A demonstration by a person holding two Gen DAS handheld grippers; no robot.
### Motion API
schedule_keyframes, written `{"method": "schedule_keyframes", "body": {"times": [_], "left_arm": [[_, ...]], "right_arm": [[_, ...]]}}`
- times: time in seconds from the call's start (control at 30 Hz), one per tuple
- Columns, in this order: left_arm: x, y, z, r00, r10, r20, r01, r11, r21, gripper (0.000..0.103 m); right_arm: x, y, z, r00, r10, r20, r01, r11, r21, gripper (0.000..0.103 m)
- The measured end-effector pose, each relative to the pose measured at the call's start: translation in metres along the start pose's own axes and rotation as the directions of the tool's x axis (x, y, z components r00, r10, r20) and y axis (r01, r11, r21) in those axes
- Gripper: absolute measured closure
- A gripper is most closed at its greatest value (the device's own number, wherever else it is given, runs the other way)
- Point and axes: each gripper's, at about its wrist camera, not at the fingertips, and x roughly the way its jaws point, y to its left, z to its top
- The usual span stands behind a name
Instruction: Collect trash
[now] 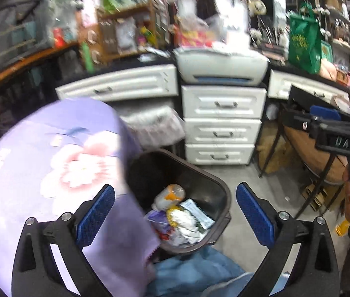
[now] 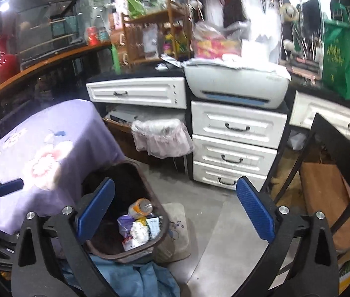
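Left wrist view: left gripper point(image 1: 175, 212) spread wide, nothing between pads, hanging above dark bin point(image 1: 214, 190). Bin stands on floor just beside purple floral cloth point(image 1: 51, 163), likely so trash drops in straight from table edge. Trash already inside: bottle with orange label point(image 1: 171, 194), crumpled papers and wrappers point(image 1: 187, 220).

Right wrist view: right gripper point(image 2: 175, 212) also spread, empty, bin point(image 2: 137, 173) more to its left. Shows small mat point(image 2: 177, 232) on floor beside bin and white drawers point(image 2: 234, 146) (sharper here), and other gripper's blue pad point(image 2: 9, 186) over cloth. Left view alone shows yellow object point(image 1: 342, 227) low at right, too blurred to name.
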Motion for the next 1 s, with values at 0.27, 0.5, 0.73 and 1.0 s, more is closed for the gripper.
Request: {"method": "schedule_keyframes", "body": {"times": [0.27, 0.5, 0.73, 1.0], "left_arm": [[-0.092, 0.044, -0.034, 0.969, 0.215, 0.124, -0.202, 0.973, -0.112, 0.006], [-0.147, 0.061, -0.07, 0.897, 0.412, 0.157, -0.372, 0.899, -0.232, 0.006], [-0.186, 0.054, -0.089, 0.844, 0.484, 0.234, -0.413, 0.862, -0.294, 0.006], [-0.197, 0.043, -0.096, 0.828, 0.493, 0.265, -0.417, 0.859, -0.296, 0.006]], "right_arm": [[-0.077, 0.099, -0.017, 0.986, 0.045, 0.162, -0.023, 0.991, -0.135, 0.006], [-0.133, 0.154, -0.05, 0.957, 0.091, 0.276, -0.031, 0.976, -0.217, 0.006], [-0.176, 0.162, -0.074, 0.941, 0.123, 0.314, -0.049, 0.971, -0.235, 0.006], [-0.191, 0.144, -0.089, 0.927, 0.143, 0.348, -0.091, 0.983, -0.161, 0.006]]}}
